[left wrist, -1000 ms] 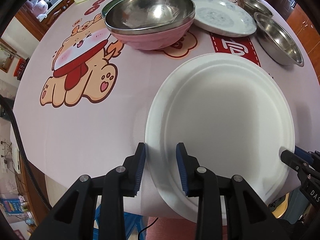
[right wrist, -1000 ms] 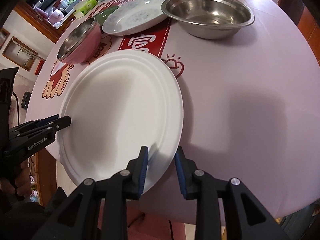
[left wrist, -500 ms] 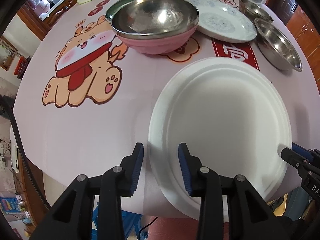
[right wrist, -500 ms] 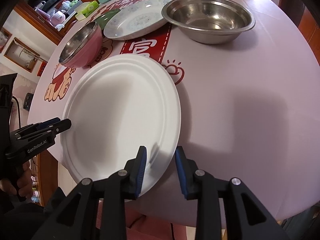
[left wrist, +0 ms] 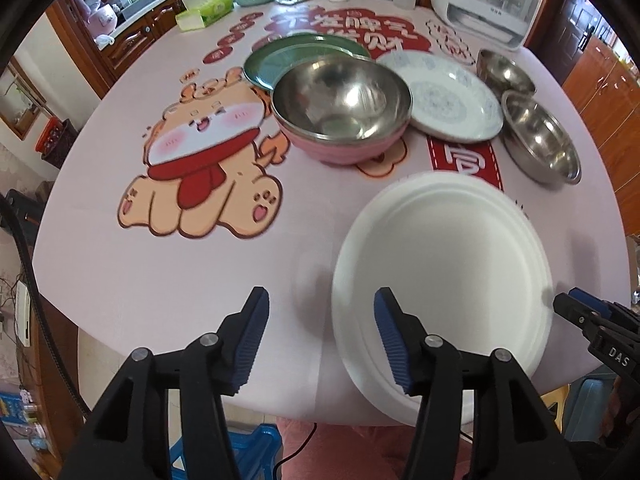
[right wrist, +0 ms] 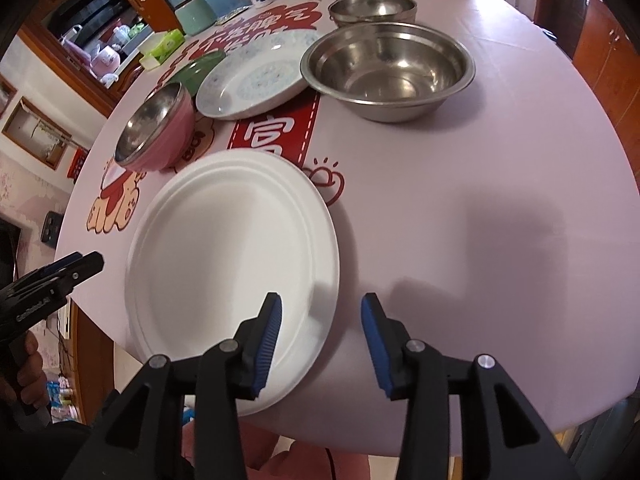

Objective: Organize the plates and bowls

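At table edge (left wrist: 200, 280): white plate (left wrist: 444, 264) flat (both hand-held grippers released).

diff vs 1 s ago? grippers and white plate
Both grippers let go of the white plate: left gripper and right gripper jaws have just been opening, pads now off its rim. The left has lifted back. Plate stays flat on the table; bowls unmoved.

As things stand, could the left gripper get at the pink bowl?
Probably yes. The left gripper is open and empty, and only bare tablecloth lies between it and the pink bowl; the white plate sits off to one side.
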Available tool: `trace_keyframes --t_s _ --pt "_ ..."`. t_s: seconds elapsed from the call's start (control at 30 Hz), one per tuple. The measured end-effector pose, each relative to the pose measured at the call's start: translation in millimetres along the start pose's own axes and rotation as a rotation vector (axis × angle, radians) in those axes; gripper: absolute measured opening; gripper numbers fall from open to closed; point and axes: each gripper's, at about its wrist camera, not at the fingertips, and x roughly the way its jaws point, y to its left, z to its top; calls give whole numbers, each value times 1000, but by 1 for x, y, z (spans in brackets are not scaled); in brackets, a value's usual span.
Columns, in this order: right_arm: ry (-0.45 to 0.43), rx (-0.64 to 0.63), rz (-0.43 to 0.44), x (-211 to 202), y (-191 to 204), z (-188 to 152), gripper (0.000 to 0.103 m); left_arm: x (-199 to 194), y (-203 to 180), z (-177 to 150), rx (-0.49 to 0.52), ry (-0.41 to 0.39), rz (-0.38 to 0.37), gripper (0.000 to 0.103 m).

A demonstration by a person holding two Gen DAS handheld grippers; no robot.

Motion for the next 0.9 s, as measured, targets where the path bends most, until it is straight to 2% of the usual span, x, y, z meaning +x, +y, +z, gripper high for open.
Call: trace_keyframes --t_s 0.03,0.2,0.47,0.6,0.8,0.9 --pt "-8 7 -1 -1 2 0 42 -3 2 1 4 -4 -3 62" --pt "-43 49 2 -7 15 2 42 -20 15 12 50 -32 -25 69" --pt "-103 123 -15 -14 48 5 43 -37 38 33 123 -58 -84 71" --pt "-136 182 -27 -17 67 5 48 -41 49 46 177 -68 -88 76" --pt "-198 280 -44 -20 93 5 49 -42 70 66 274 -77 -119 76" --pt "-237 332 -54 -21 105 4 49 -38 80 78 320 -76 -106 79"
